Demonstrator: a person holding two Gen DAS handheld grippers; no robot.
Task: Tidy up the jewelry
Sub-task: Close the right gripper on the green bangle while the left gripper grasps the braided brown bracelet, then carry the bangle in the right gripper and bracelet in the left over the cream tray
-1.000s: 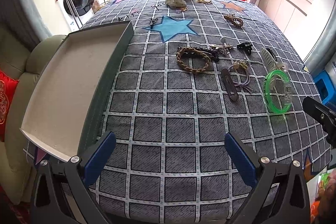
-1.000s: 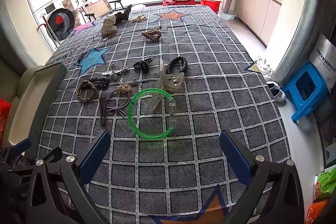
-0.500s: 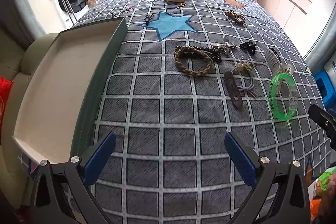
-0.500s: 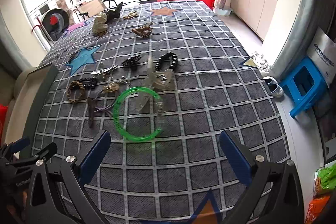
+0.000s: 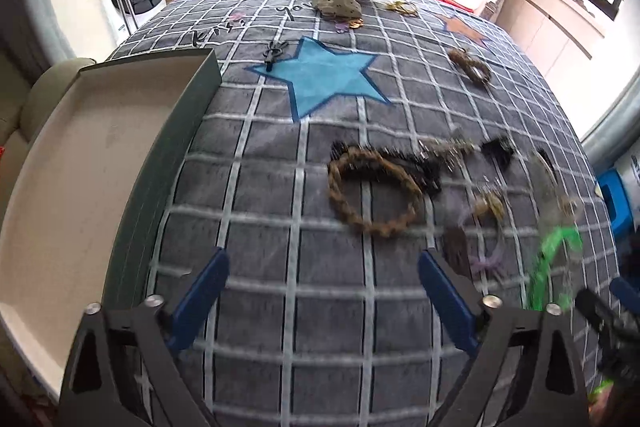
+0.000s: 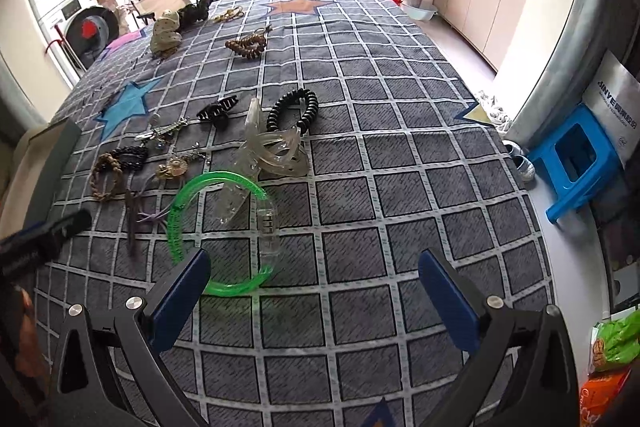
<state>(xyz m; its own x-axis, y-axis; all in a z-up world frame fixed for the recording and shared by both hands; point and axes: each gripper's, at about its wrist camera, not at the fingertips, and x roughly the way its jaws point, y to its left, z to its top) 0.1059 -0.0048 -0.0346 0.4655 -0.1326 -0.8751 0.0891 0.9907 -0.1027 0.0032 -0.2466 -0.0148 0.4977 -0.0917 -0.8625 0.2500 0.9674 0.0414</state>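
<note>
Both claws gape empty; right gripper (image 6: 312,291) nears translucent green plastic bangle (image 6: 222,231) on grey checked blanket (image 6: 400,187); advise straddling its rim squarely; left gripper (image 5: 320,291) faces braided brown bracelet (image 5: 374,191); shallow white-lined box (image 5: 88,179) awaits.

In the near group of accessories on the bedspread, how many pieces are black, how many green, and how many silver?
Black: 3 (coil hair tie, claw clip, beaded piece)
Green: 1 (bangle)
Silver: 1 (hairpin)
Total: 5
</note>
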